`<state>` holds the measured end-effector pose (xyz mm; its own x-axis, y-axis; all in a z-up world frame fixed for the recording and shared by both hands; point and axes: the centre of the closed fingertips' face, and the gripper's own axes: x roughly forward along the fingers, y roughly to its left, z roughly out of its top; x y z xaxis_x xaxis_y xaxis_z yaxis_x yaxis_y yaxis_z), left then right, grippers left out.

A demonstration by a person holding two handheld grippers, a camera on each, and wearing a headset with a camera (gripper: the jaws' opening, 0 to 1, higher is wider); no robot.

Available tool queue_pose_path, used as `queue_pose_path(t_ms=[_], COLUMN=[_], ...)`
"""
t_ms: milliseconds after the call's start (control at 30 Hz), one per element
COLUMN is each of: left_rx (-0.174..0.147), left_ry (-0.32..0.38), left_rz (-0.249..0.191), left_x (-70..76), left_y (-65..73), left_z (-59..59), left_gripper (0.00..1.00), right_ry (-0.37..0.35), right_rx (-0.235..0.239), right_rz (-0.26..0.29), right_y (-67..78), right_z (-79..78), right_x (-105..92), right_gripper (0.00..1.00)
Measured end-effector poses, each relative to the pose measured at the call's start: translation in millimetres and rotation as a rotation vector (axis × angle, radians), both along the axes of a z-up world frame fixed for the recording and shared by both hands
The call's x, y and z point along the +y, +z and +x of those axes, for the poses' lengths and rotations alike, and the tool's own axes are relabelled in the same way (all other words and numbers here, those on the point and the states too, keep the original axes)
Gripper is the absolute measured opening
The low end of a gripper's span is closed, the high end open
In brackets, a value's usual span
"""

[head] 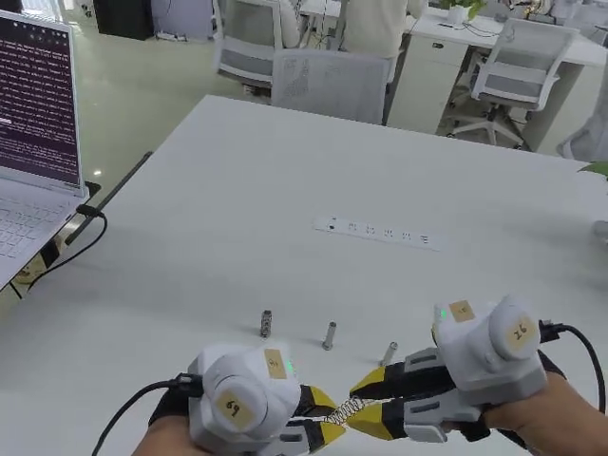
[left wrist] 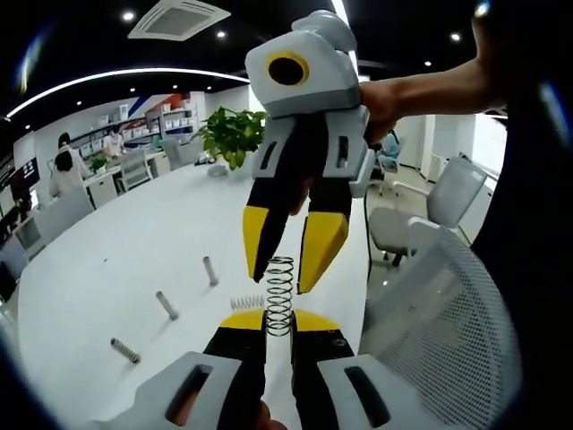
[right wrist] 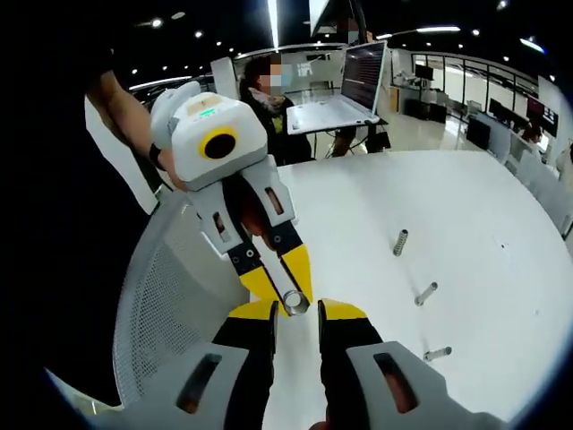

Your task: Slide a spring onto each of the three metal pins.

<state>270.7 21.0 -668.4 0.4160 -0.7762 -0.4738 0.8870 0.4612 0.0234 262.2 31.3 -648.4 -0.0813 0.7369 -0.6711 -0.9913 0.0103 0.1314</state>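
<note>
Three short metal pins stand in a row on the white table [head: 237, 209]. The left pin [head: 266, 323] looks ribbed, as if a spring sits on it; the middle pin [head: 329, 335] and right pin [head: 389, 353] are bare. Near the table's front edge my left gripper [head: 334, 415] is shut on one end of a thin wire spring [head: 347, 410]. In the left gripper view that spring [left wrist: 279, 291] sticks out past the jaws. My right gripper [head: 353, 407] faces it, open, jaws straddling the spring's free end [right wrist: 294, 302].
An open laptop [head: 28, 142] with a black cable [head: 90, 223] sits at the table's left edge. A white power strip [head: 378, 233] lies beyond the pins. Office chairs [head: 328, 81] stand behind the table. Another small spring [left wrist: 246, 302] lies near the grippers.
</note>
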Motion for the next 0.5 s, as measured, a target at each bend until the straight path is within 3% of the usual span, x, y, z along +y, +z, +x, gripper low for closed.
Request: queue_pose_path(t_ms=[200,500], left_rx=[-0.001,-0.021], left_ry=[-0.013,-0.058], left_rz=[-0.05,-0.062], left_x=[-6.9,-15.7], left_y=[10.6,18.6], left_z=[1.4,-0.8], left_gripper=[0.02,0.02], right_ry=[0.051,0.14], right_rx=[-0.026,-0.049], right_rz=[-0.032,-0.088], right_y=[6.8,15.9], right_z=[-1.4,-1.8], right_x=[-3.1,-9.0], right_gripper=[0.15,0.13])
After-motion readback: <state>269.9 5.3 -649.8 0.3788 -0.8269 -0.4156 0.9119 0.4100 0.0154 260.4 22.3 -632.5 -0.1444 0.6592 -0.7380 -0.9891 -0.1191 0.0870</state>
